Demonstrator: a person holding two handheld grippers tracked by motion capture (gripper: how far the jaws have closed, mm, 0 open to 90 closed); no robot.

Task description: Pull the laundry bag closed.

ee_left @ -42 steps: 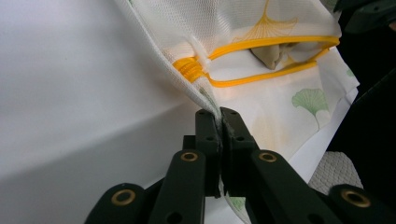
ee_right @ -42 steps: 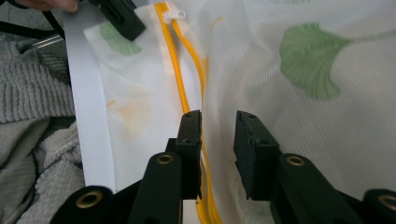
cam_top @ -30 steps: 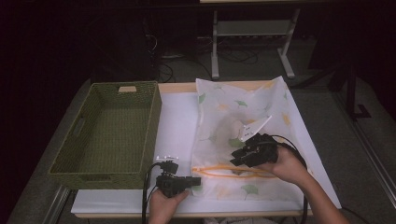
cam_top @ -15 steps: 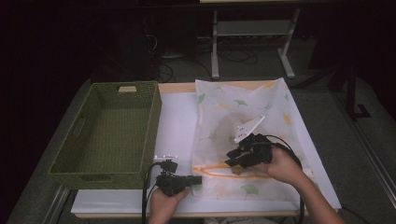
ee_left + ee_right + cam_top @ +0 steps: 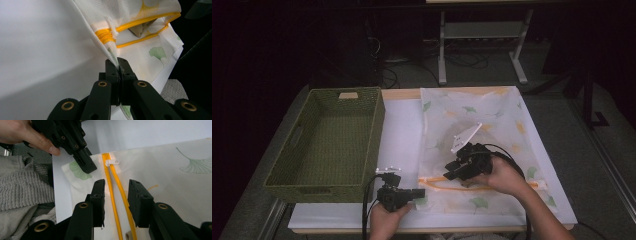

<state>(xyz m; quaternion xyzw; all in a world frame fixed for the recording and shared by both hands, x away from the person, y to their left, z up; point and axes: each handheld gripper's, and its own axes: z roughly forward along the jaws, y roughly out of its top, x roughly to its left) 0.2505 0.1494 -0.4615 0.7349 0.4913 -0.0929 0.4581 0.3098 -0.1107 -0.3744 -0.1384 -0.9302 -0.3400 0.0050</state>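
Two grips wanted on thin, limp mesh bag (image 5: pixel 482 145) near table's front edge: left gripper (image 5: pixel 118 65) pinching its corner, right gripper (image 5: pixel 115 192) spread astride yellow zipper (image 5: pixel 111 182), best seized at white pull tab (image 5: pixel 112 162).

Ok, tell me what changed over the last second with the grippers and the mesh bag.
The right gripper slid left along the yellow zipper toward the white pull tab, jaws open astride it. The left gripper has just been closing and now pinches the corner of the mesh bag. The left hand, the bag and the green basket stayed put.
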